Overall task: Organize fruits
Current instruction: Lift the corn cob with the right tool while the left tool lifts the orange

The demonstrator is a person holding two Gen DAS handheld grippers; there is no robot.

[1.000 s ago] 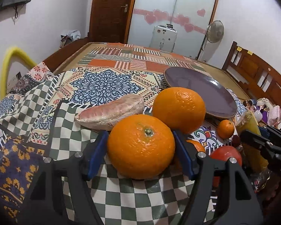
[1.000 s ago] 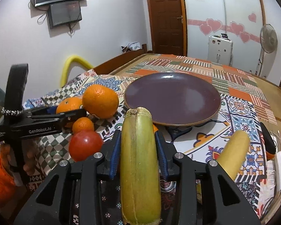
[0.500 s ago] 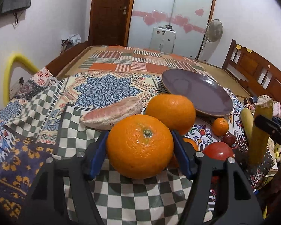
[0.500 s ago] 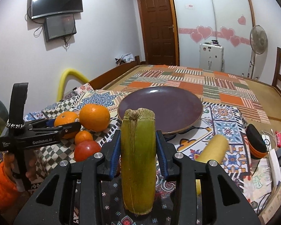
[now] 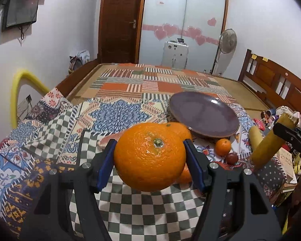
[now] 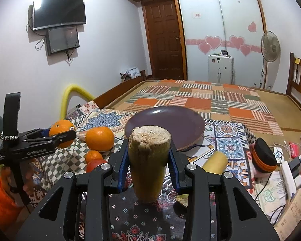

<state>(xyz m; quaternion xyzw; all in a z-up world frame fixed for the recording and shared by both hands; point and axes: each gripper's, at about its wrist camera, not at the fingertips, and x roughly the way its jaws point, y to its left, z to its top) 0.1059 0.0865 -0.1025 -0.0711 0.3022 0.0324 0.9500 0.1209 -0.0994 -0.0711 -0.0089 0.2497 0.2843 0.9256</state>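
A: Oranges and cane in mid-air over a patterned cloth (image 5: 118, 116) — what does each tool hold?

B: The left tool (image 5: 150, 156) is clamped on a big orange (image 5: 150, 156), stem facing the lens, blue pads (image 5: 105, 165) pressed to both its sides. The right tool (image 6: 148, 160) is clamped on a yellow-green cane stalk (image 6: 148, 164), its rough cut end up, held nearly upright.

A: Are both clear of the cloth?

B: The orange is; checkered fabric shows beneath it. The stalk's lower end hangs just over dark floral fabric; contact cannot be told.

A: And the rest of the fruit?

B: Still on the cloth: a second orange (image 6: 99, 138), a small orange (image 6: 93, 156) just in front of it, and a red fruit (image 6: 95, 164) nearer still. A second stalk (image 6: 214, 162) lies to the right of the held one.

A: The plate?

B: A purple plate (image 6: 186, 126) sits beyond both tools, near the second orange, nothing on it
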